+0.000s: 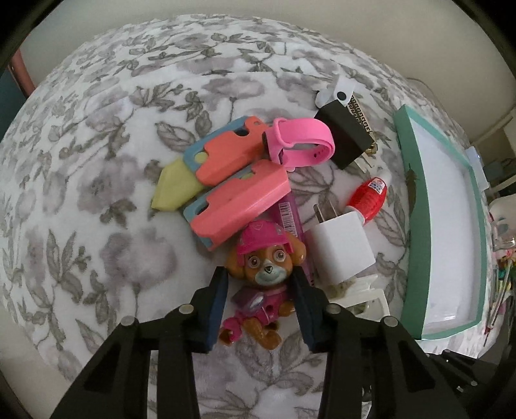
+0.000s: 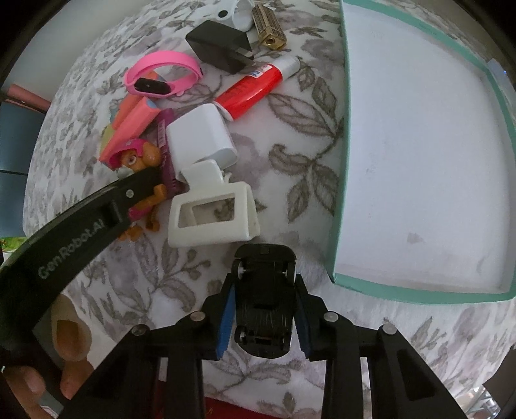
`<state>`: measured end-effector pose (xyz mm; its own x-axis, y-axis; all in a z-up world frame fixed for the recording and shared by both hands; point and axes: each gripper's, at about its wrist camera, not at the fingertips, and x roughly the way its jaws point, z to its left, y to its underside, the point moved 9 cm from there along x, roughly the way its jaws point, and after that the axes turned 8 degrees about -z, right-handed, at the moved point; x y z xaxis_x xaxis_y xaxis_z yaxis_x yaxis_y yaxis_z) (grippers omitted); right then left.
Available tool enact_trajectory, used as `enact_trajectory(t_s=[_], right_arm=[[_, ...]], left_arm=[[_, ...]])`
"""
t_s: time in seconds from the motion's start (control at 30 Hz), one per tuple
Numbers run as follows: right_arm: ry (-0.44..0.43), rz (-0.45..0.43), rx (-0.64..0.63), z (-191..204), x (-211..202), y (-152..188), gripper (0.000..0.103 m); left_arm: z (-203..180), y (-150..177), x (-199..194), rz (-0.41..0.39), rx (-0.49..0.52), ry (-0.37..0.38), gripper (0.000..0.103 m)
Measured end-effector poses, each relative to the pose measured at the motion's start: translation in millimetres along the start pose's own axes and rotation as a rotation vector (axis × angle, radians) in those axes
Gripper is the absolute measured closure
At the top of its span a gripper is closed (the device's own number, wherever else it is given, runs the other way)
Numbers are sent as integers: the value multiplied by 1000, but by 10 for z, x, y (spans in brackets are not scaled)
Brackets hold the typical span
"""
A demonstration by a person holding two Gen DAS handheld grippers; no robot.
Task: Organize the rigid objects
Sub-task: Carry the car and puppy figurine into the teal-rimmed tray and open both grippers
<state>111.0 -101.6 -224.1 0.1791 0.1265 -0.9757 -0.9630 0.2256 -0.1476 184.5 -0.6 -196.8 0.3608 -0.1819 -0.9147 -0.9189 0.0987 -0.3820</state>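
My left gripper (image 1: 259, 283) straddles a brown puppy figure (image 1: 261, 277) in a pink helmet; the pads sit beside its head, and contact is unclear. My right gripper (image 2: 263, 287) is shut on an upside-down black toy car (image 2: 262, 299) beside the near left corner of the teal box lid (image 2: 342, 180). In the right wrist view the left gripper's arm (image 2: 80, 225) reaches over the puppy (image 2: 142, 161). The pile holds two coral toy knives (image 1: 238, 206), a pink wristband (image 1: 300, 141), a white charger (image 1: 342, 251), a black charger (image 1: 346, 135) and a red tube (image 1: 367, 196).
Everything lies on a floral grey-and-white blanket (image 1: 96, 193). The teal lid has a white inside (image 2: 419, 161). A white hair clip (image 2: 213, 212), a purple bar (image 2: 164, 151), a gold case (image 2: 269, 27) and a small white device (image 2: 235, 13) lie in the pile.
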Motion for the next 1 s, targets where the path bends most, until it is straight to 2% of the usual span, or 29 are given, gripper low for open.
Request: enact_trajectory(t_s=[0.3, 0.63, 0.87, 1.0], right_arm=[[-20, -19, -21, 86, -180, 123, 68], [-63, -96, -17, 94, -575, 61, 68], [-42, -188, 35, -366, -917, -177, 68], [29, -217, 90, -803, -969, -305, 68]], left_arm=[[-48, -37, -47, -5, 25, -14, 62], [-132, -165, -496, -75, 40, -12, 63], [-442, -337, -733, -132, 90, 7, 63], [-724, -412, -730, -143, 138, 16, 63]])
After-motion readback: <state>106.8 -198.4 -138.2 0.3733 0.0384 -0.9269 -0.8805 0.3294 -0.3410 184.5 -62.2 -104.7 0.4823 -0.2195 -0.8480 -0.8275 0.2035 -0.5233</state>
